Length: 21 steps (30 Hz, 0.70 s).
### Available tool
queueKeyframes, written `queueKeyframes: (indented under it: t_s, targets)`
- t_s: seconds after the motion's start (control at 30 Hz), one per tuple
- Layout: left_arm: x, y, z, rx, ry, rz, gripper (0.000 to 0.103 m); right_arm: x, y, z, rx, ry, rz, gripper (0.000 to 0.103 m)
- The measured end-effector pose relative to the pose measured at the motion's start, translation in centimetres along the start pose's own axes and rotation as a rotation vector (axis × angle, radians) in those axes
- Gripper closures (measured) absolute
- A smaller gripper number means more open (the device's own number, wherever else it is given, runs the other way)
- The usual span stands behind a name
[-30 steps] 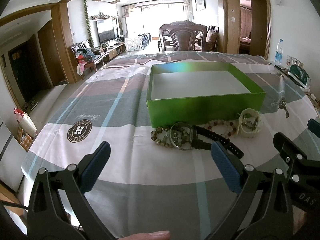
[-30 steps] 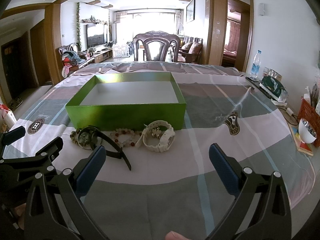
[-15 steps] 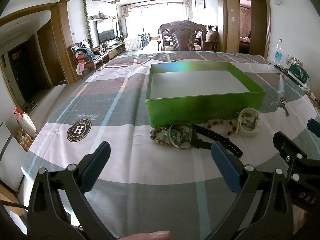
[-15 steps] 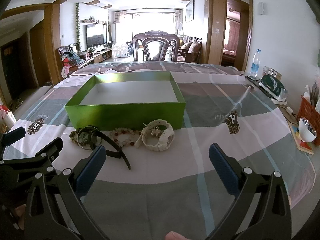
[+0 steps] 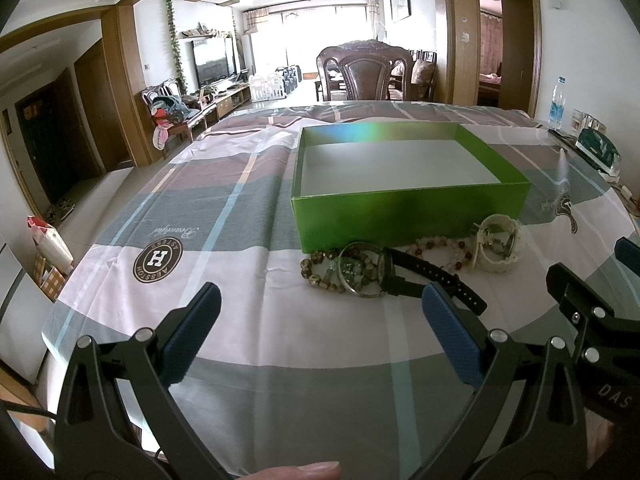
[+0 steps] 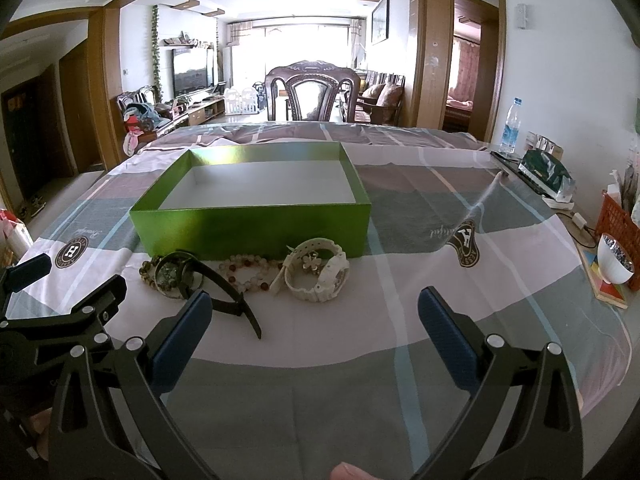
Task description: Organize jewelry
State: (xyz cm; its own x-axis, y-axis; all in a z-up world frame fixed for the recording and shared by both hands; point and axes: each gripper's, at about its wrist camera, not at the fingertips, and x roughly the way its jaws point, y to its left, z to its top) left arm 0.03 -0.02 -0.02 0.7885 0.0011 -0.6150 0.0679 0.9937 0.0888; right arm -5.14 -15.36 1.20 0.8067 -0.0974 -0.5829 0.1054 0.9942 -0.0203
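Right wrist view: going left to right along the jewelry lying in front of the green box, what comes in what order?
Dark bead bracelet → black-strap watch → pale bead bracelet → white watch.

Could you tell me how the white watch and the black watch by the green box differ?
The white watch is curled into a closed loop; the black watch has its strap stretched out flat. The white one lies apart from the dark bead bracelet; the black one overlaps it. Both lie on the tablecloth, outside the green box.
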Motion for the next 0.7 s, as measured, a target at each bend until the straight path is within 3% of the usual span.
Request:
queueKeyframes:
  t_s: [0.27,0.37,0.47,0.5,0.63,0.7]
  targets:
    - [0.3,-0.1,-0.1,0.011,0.015,-0.006,0.003,0.4,-0.3,0.1,-0.009,0.004,-0.02,0.003]
    - [2.4,0.3,-1.7,0.029,0.062,0.004,0.003,2.8,-2.3,-1.1,0.005,0.046,-0.097,0.003]
    - [4.1,1.0,-2.1,0.016,0.116,0.02,0.004,5.5,-4.7,-2.6,0.046,0.135,-0.051,0.004]
    - [4.2,1.5,-1.6,0.009,0.126,0.016,0.005,5.9,-5.1,-2.6,0.057,0.158,-0.033,0.006]
    - [4.8,2.1,-1.2,-0.005,0.147,0.001,0.023,7.7,-4.5,-3.2,0.042,0.212,0.01,0.042]
    - [5.4,2.2,-1.0,-0.003,0.16,-0.016,0.025,8.2,-3.7,-2.7,0.034,0.221,0.028,0.048]
